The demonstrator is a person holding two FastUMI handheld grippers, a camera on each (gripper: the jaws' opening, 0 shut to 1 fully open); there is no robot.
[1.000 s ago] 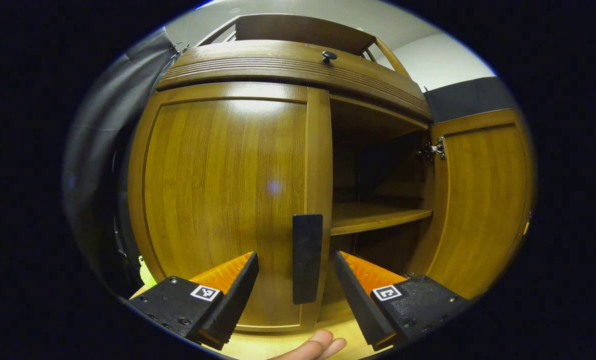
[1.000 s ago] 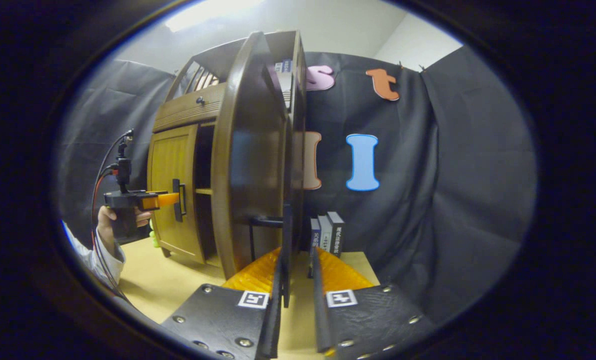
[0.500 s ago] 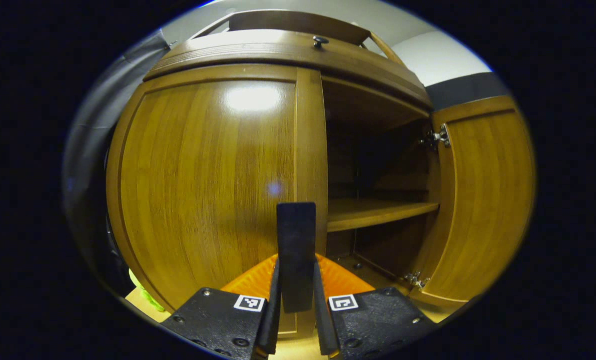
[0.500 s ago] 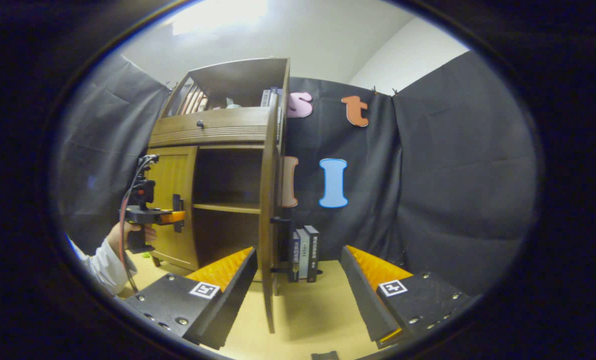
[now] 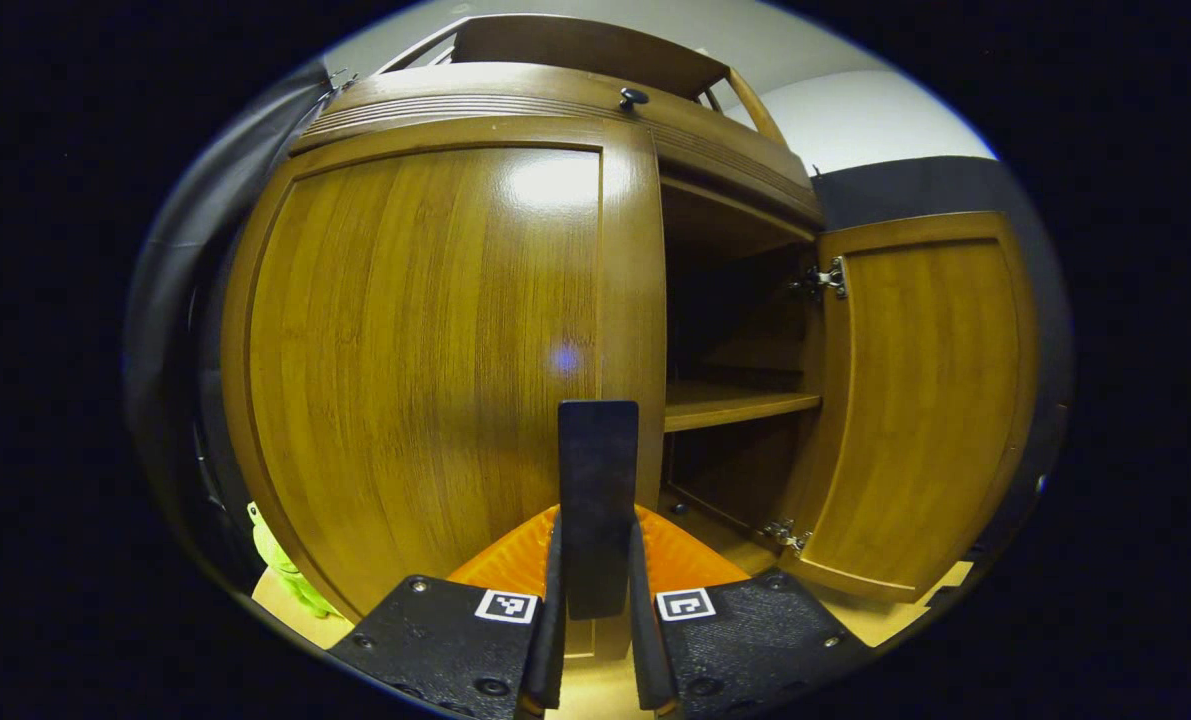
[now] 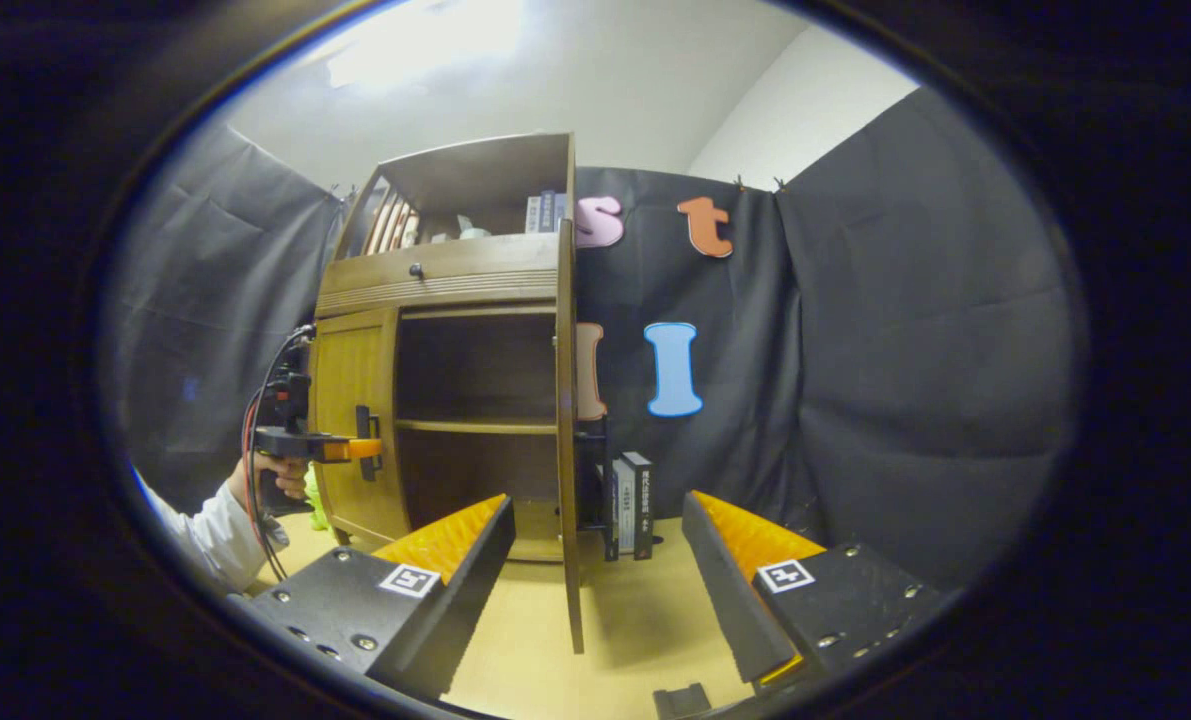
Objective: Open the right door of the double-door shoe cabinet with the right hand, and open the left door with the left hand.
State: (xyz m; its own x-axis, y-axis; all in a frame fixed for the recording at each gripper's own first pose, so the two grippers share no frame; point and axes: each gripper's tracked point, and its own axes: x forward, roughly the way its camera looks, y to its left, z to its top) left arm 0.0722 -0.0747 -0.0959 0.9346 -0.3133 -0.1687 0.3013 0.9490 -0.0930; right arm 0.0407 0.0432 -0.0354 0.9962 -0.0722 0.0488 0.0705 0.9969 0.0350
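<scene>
The wooden shoe cabinet [image 6: 455,275] stands on a pale table. In the left gripper view its left door [image 5: 425,340] is close ahead, and my left gripper [image 5: 595,530] is shut on that door's black upright handle [image 5: 597,470]. Whether this door is a crack open I cannot tell. The right door [image 5: 925,400] is swung wide, baring a shelf [image 5: 740,405]. In the right gripper view my right gripper [image 6: 595,585] is open and apart from the right door [image 6: 567,430], seen edge-on just beyond its fingers. Farther off, the left gripper [image 6: 330,447] holds the left door handle [image 6: 363,440].
A hand and white sleeve [image 6: 220,525] hold the left gripper at the table's left. Some books [image 6: 630,500] stand behind the open right door against the black cloth. A green thing [image 5: 280,570] lies by the cabinet's left foot. A drawer with a small knob [image 5: 633,97] tops the doors.
My left gripper went from open around the left door handle to shut on it. My right gripper let go of the right door handle, opened and drew back as the door swung wide.
</scene>
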